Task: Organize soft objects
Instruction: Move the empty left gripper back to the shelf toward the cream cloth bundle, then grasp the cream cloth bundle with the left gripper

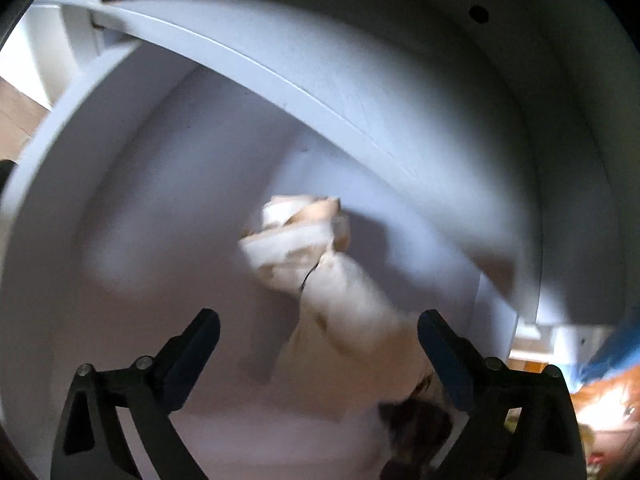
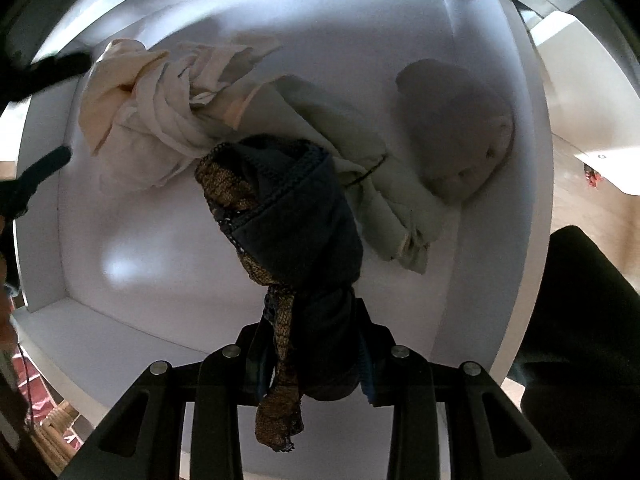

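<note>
The right gripper (image 2: 312,344) is clamped on a limp navy gold-trimmed cloth (image 2: 292,216) above the white cubby (image 2: 160,240). It looks light and floppy, best pinched at a bunched fold. The left gripper (image 1: 318,344) is spread wide, holding nothing.

The left wrist view was motion-blurred and dim; the right was sharper, with fisheye-bent edges and dark corners.
</note>
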Action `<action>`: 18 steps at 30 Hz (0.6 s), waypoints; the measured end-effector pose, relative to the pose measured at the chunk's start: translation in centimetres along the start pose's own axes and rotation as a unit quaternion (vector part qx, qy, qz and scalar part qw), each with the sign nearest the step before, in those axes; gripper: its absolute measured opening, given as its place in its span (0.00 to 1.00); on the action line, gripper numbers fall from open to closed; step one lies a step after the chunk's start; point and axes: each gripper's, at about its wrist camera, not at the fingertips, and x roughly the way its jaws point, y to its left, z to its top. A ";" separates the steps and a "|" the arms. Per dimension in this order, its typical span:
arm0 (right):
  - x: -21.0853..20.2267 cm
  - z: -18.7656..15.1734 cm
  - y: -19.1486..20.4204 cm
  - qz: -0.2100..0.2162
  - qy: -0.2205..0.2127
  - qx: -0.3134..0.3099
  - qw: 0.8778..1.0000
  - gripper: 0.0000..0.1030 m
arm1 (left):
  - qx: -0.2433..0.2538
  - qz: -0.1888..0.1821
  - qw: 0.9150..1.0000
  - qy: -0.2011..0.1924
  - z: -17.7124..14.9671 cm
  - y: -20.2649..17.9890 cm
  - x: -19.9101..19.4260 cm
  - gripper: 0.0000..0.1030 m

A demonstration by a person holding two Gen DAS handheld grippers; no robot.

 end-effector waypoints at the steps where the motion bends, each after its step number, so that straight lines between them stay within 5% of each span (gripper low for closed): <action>1: 0.0 -0.2 -0.1 -0.001 0.001 0.002 1.000 0.32 | 0.001 0.005 1.000 0.007 0.2 -0.2 0.6 0.97; 6: 0.2 -1.3 -0.5 0.006 -0.004 0.022 1.000 0.32 | 0.045 0.033 0.997 0.049 -0.3 -1.1 3.0 0.77; 18: 0.0 -2.3 1.6 0.013 -0.019 0.007 1.000 0.32 | 0.092 0.081 0.990 0.067 -2.0 1.9 -0.4 0.43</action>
